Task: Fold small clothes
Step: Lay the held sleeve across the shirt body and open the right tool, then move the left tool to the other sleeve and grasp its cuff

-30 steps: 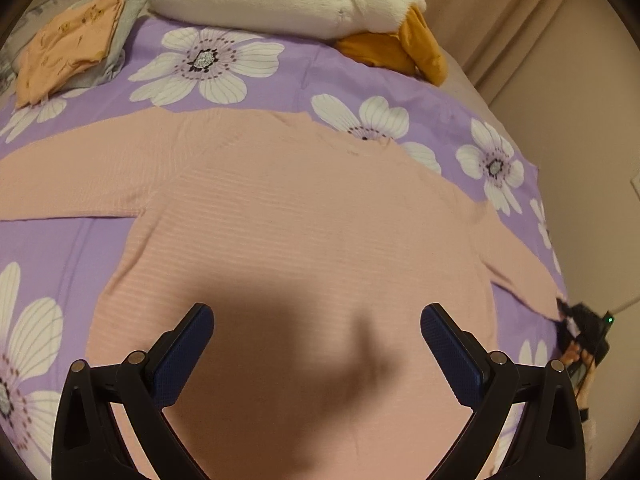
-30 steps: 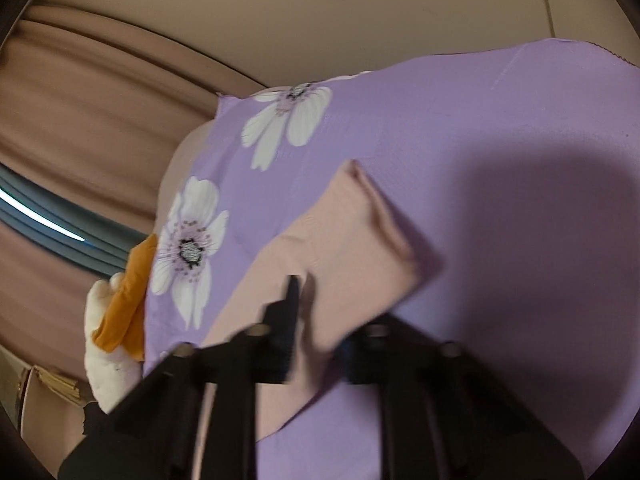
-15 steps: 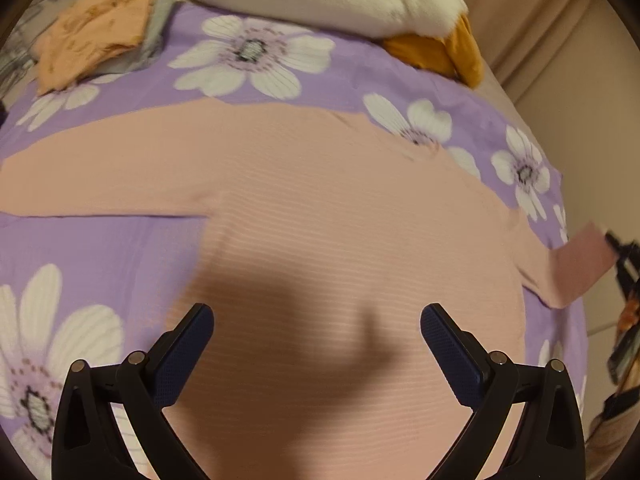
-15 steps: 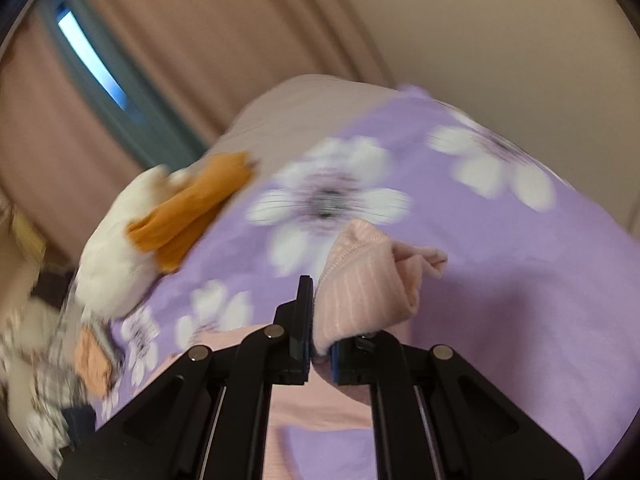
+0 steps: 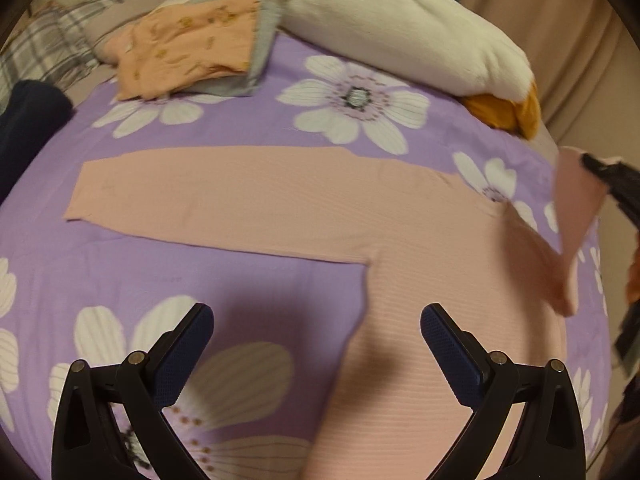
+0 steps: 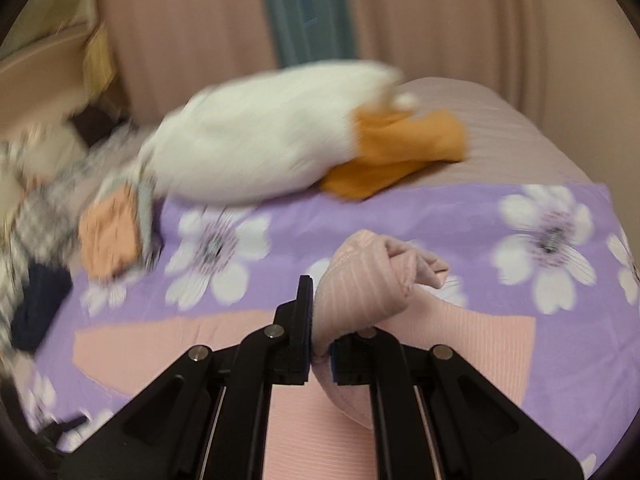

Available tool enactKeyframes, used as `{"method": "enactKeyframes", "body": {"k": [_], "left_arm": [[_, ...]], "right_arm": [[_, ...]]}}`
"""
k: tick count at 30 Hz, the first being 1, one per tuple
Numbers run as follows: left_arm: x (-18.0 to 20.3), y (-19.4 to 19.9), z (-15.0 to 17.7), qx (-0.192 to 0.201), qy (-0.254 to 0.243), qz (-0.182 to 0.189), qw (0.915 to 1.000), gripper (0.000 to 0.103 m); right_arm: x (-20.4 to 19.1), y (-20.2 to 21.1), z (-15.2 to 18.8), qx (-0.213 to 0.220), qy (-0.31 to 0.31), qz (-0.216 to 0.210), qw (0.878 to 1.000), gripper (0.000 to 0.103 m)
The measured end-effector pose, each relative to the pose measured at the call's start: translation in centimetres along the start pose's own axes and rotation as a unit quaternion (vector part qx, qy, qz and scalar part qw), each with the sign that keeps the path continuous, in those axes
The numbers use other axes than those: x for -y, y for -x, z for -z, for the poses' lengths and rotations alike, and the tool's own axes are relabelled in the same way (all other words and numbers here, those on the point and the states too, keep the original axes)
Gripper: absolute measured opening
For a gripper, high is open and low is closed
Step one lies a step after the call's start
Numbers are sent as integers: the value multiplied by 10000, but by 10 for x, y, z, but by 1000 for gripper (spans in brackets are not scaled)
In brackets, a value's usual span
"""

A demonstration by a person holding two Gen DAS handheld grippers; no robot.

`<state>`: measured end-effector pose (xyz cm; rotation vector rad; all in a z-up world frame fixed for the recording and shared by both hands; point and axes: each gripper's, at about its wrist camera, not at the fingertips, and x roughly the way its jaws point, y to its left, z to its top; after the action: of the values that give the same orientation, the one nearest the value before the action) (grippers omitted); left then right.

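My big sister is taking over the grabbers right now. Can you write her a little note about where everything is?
Left gripper: jaws open, holding nothing, hovering over the pink sweater near its side edge.
Right gripper: jaws shut on the right sleeve, lifted off the purple flowered bedspread.
The sweater's body lies flat; its left sleeve lies stretched out straight.
Done: right sleeve picked up.
Left: probably lay that sleeve across the body, fold in the left sleeve, then fold the body.
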<state>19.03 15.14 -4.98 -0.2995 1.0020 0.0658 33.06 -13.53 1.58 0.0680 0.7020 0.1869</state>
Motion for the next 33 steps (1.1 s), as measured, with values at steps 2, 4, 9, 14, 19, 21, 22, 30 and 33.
{"method": "enactKeyframes", "body": {"k": [2,4,9,14,19,21,22,30,33], "left_arm": [[-9,-2,0,-12,64,-43,10000,102],[-15,-5,0,-47,135,-52,9999,102],[-17,-11,-4,-53,276,78,9996,102],[-2,-17,-12,-6,313,211,9993,102],[36,-30,-22,-37,123,485,9987,102],[53,-36,-27,-53,71,779,9969,102],[61,-39,-29,-62,62,906,9958,102],[113,-87,-58,-257,397,2378,9702,102],[115,-109,-68,-234,576,2443,9677,102]], "right_arm": [[-31,-29,19,-290,460,-1,9985,8],[-54,-52,37,-550,825,81,9950,9],[-92,-101,87,-1195,1598,68,9799,15],[-97,-109,104,-1515,1604,-526,9739,46],[-33,-57,87,-979,675,-1412,9828,63],[5,-45,85,-837,203,-1407,9863,63],[23,-43,86,-815,4,-1348,9875,63],[112,-46,111,-828,-1019,-948,9868,38],[124,-47,120,-799,-1148,-1003,9851,40]]}}
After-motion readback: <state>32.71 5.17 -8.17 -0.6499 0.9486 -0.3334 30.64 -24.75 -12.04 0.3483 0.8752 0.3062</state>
